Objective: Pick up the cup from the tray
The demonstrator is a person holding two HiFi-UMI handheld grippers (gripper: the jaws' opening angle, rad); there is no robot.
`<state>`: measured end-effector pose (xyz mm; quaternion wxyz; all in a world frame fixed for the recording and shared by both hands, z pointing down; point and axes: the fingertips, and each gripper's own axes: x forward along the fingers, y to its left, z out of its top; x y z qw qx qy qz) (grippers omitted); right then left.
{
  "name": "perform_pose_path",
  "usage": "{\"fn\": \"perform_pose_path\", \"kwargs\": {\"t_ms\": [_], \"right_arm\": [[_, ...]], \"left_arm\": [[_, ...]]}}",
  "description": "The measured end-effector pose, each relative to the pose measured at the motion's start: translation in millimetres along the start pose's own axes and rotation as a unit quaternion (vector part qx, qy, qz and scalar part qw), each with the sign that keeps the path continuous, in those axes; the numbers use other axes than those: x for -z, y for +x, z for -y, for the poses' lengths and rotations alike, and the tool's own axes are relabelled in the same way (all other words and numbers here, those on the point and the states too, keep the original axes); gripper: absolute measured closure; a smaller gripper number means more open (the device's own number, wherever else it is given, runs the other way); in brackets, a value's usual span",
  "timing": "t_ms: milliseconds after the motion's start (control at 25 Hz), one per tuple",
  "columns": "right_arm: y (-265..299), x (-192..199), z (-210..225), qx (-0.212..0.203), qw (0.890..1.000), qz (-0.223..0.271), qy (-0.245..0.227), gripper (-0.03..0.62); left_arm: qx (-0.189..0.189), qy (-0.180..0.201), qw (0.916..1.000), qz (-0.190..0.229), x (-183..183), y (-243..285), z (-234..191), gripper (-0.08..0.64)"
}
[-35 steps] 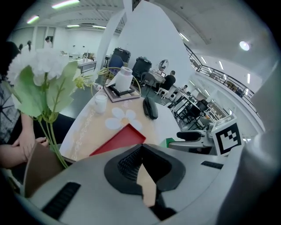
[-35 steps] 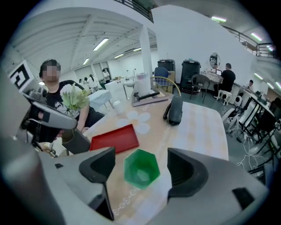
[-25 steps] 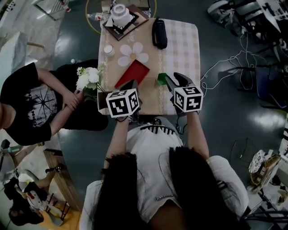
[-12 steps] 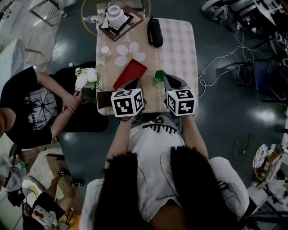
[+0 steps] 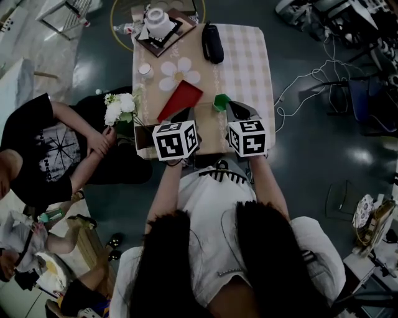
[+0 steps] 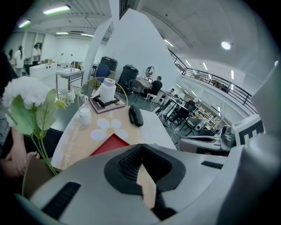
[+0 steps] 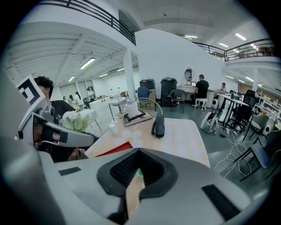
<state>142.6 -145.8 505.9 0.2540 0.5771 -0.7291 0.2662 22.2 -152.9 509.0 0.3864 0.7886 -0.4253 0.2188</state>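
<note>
1. Green cup [image 5: 220, 102] sat on the table [image 5: 252, 68], just off the right corner of the red tray [image 5: 180, 99]. It was beside the tray, not on it.
2. Right gripper [image 7: 139, 153] was at the cup's right edge with its jaws fully closed. A sliver of green showed in the slit near its tips in the right gripper view. Couldn't tell whether the pads were actually pinching the cup wall.
3. Left gripper [image 6: 141, 148] was over the near edge of the table, beside the tray's near corner. Its jaws were closed with nothing in them, only tabletop showing through the slit.
4. White flower-shaped mat [image 5: 181, 73] lay just beyond the tray, with a small white glass [image 5: 147, 70] to its left near the table edge.
5. Black case [image 5: 212, 42] lay further back, at the edge of the checked cloth.
6. White roll [image 5: 157, 18] stood on a dark framed board at the far left corner.
7. White flowers [image 5: 121, 107] were off the table's left edge, next to a seated person in a black T-shirt [image 5: 37, 149].
</note>
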Motion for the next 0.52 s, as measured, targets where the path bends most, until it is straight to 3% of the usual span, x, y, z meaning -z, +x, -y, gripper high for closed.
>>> {"fn": "perform_pose_path", "kwargs": {"t_ms": [520], "right_arm": [[-7.3, 17.8, -1.9, 0.008, 1.0, -0.019, -0.004, 0.583]], "left_arm": [[0.007, 0.0, 1.0, -0.007, 10.7, -1.6, 4.6, 0.552]]}}
